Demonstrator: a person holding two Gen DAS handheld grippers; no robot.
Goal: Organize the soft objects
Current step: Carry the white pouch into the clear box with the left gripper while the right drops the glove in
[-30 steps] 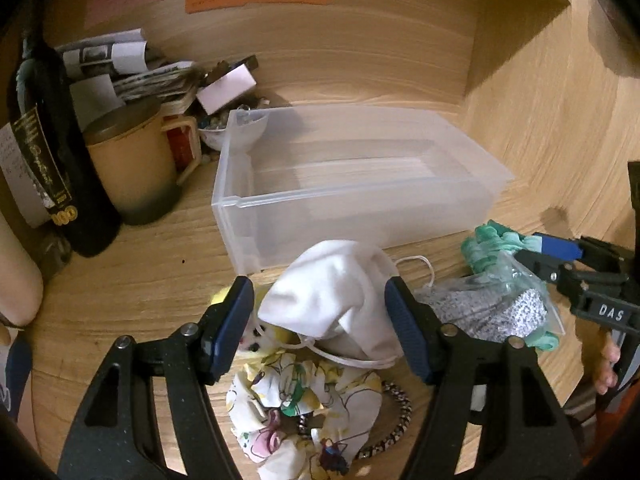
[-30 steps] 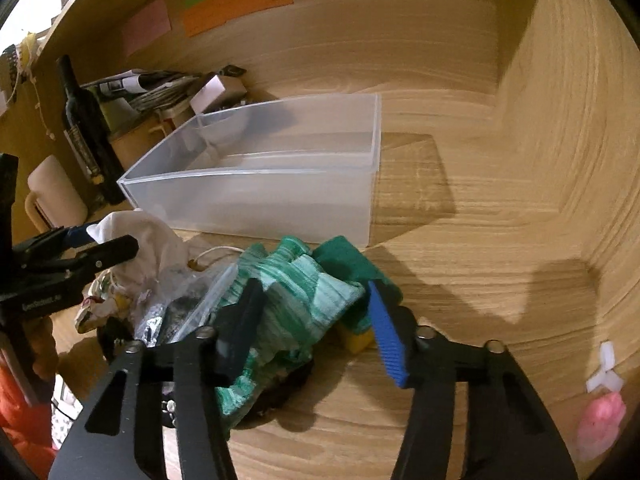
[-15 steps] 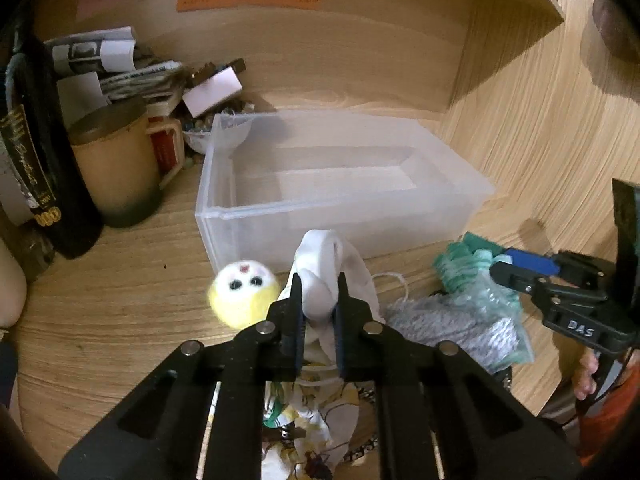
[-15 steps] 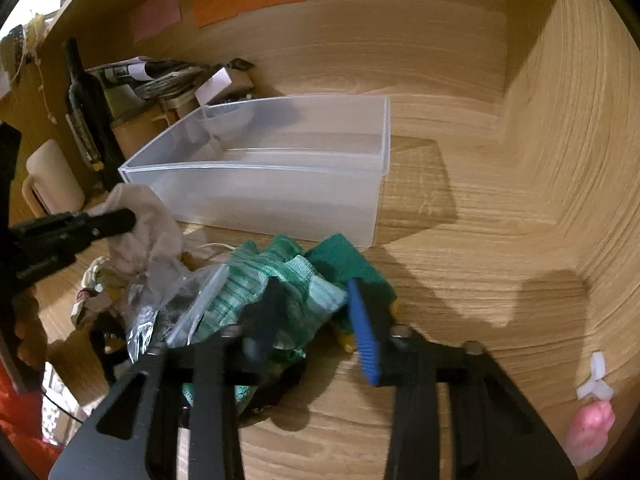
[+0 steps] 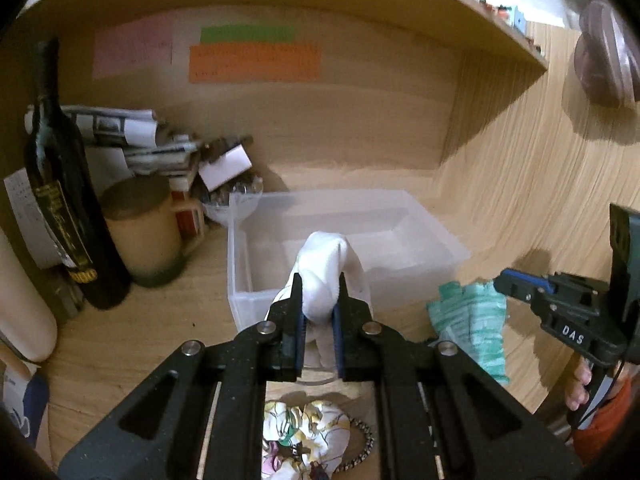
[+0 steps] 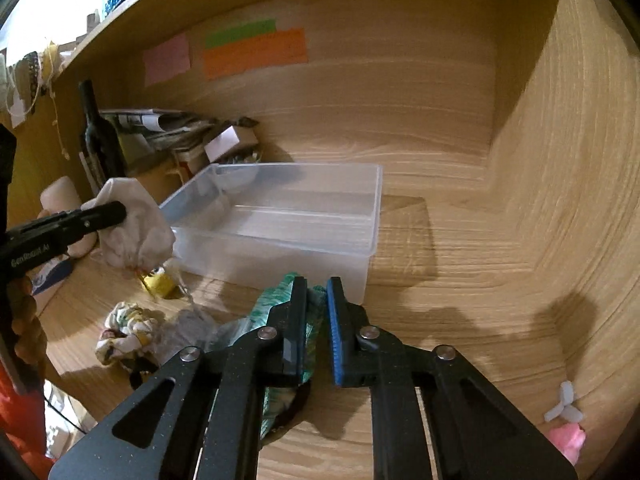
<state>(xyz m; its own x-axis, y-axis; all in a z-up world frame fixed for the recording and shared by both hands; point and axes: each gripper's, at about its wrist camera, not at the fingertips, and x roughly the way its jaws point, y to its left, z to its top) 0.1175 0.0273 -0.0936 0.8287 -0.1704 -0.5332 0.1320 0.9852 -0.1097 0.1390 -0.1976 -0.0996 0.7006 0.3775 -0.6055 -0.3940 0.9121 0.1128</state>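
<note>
My left gripper [image 5: 319,288] is shut on a white cloth pouch [image 5: 325,264] and holds it lifted just in front of the clear plastic bin [image 5: 436,240]. The pouch also shows in the right wrist view [image 6: 132,228], with a yellow plush toy [image 6: 158,282] below it. My right gripper [image 6: 316,292] is shut on a green knitted cloth [image 6: 280,300], lifted near the bin's [image 6: 372,208] front wall. The green cloth hangs at the right of the left wrist view [image 5: 472,324]. A floral scrunchie [image 5: 304,440] and a beaded band [image 5: 360,444] lie on the desk.
A dark wine bottle [image 5: 60,200], a tan mug [image 5: 140,232], papers and small boxes [image 5: 160,144] crowd the back left corner. Wooden walls close the back and right. A clear bag with grey fabric [image 6: 192,328] lies on the desk. A pink item [image 6: 566,440] sits far right.
My left gripper closed on the white pouch and lifted it toward the bin. My right gripper closed on the green cloth and raised it off the desk.
</note>
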